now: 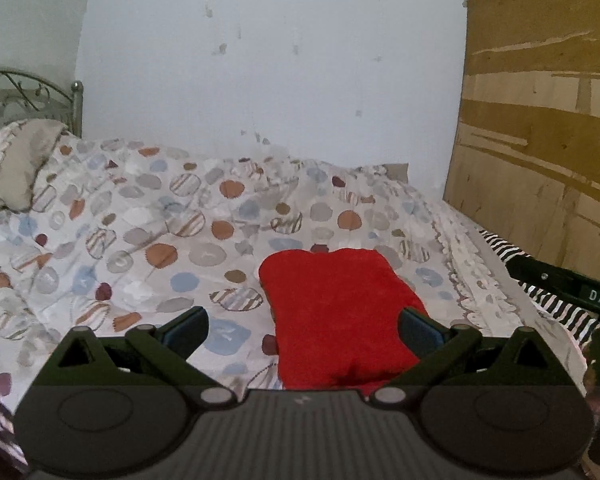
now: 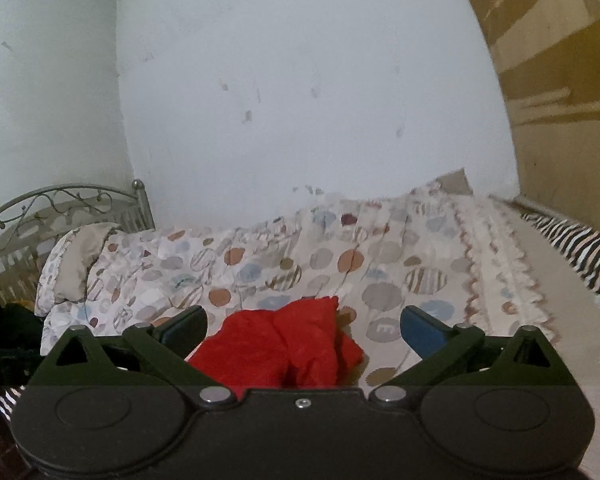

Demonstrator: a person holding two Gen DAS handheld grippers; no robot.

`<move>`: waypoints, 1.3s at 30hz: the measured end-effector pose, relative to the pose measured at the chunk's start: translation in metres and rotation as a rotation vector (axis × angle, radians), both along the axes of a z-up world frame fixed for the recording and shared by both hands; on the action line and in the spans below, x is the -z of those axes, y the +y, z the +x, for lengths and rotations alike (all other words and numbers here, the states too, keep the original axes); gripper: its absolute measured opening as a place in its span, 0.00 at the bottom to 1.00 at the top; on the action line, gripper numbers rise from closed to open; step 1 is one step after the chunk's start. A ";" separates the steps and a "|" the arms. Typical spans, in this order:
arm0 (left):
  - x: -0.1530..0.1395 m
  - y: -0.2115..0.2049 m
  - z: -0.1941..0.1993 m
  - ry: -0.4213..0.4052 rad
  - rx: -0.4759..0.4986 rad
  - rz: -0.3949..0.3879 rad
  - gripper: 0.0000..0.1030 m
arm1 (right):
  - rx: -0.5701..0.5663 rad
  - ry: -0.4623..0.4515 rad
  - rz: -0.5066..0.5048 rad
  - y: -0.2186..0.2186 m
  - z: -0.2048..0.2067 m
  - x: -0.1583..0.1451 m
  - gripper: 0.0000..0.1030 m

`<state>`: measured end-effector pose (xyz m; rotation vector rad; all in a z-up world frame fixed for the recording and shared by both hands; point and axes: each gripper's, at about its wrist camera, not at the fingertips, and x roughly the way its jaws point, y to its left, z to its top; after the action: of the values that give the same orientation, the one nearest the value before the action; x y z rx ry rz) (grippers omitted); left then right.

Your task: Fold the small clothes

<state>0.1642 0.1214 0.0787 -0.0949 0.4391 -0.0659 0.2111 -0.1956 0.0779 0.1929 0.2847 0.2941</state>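
Far left, a metal headboard [image 1: 28, 96] with curly scrollwork stood against the white wall [image 1: 268, 60]; a beige pillow [image 1: 20, 168] with a frilled edge leaned below it. The quilt [image 1: 140, 220], soft and rumpled, printed with orange, blue and grey dots and striped circles, covered the bed. The left gripper [image 1: 303, 326] hung released, jaws wide, nothing between the blue pads. The red garment [image 1: 340, 312], fleecy-looking and folded into a rough rectangle, lay flat on the quilt just ahead; its near edge was cut off by the gripper body. In the right wrist view the right gripper [image 2: 303, 326] was likewise released, jaws spread fully, pads clear of the red garment [image 2: 284, 348], which looked bunched and creased there, lower part hidden. Right of it ran the quilt's ruffled border [image 2: 500, 264], then a zebra-striped fabric [image 2: 580, 248] along the bed edge. Far right stood a brown plywood panel [image 1: 540, 120], scuffed. The right gripper's black edge [image 1: 560, 284] poked in, lettering partly cut off.
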 end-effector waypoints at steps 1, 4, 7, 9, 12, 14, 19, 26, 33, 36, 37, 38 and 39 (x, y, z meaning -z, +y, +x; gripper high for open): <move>-0.001 0.000 -0.008 -0.006 -0.001 0.003 1.00 | 0.005 -0.009 -0.007 -0.001 -0.010 -0.002 1.00; -0.001 -0.001 -0.031 -0.026 -0.011 0.008 1.00 | 0.014 -0.035 -0.031 -0.001 -0.040 -0.006 1.00; 0.004 -0.002 -0.053 -0.031 -0.023 0.003 1.00 | 0.015 -0.049 -0.058 0.000 -0.067 -0.006 1.00; 0.010 -0.002 -0.067 -0.027 -0.033 0.001 1.00 | 0.012 -0.056 -0.078 0.000 -0.086 -0.004 1.00; 0.018 -0.001 -0.086 -0.016 -0.050 0.008 1.00 | 0.011 -0.064 -0.103 0.002 -0.110 0.002 1.00; 0.024 -0.001 -0.099 -0.016 -0.055 0.013 1.00 | 0.014 -0.072 -0.114 0.002 -0.124 0.005 1.00; 0.034 -0.001 -0.125 -0.021 -0.069 0.025 1.00 | 0.032 -0.122 -0.148 0.003 -0.154 0.013 1.00; 0.049 -0.002 -0.150 -0.052 -0.077 0.022 1.00 | 0.039 -0.109 -0.149 0.001 -0.176 0.032 1.00; 0.067 -0.001 -0.155 -0.026 -0.090 0.019 1.00 | 0.048 -0.056 -0.160 -0.002 -0.183 0.051 1.00; 0.073 -0.002 -0.153 -0.006 -0.089 0.022 1.00 | 0.054 -0.034 -0.166 -0.004 -0.182 0.057 1.00; 0.075 -0.002 -0.152 0.003 -0.089 0.024 1.00 | 0.056 -0.027 -0.167 -0.004 -0.181 0.059 1.00; 0.077 -0.002 -0.151 0.008 -0.089 0.023 1.00 | 0.056 -0.021 -0.167 -0.005 -0.180 0.060 1.00; 0.078 -0.002 -0.151 0.012 -0.090 0.020 1.00 | 0.057 -0.017 -0.167 -0.006 -0.180 0.060 1.00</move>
<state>0.0133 0.1190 0.0007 -0.0951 0.4470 0.0274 0.0314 -0.2012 0.0175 0.0338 0.2852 0.2139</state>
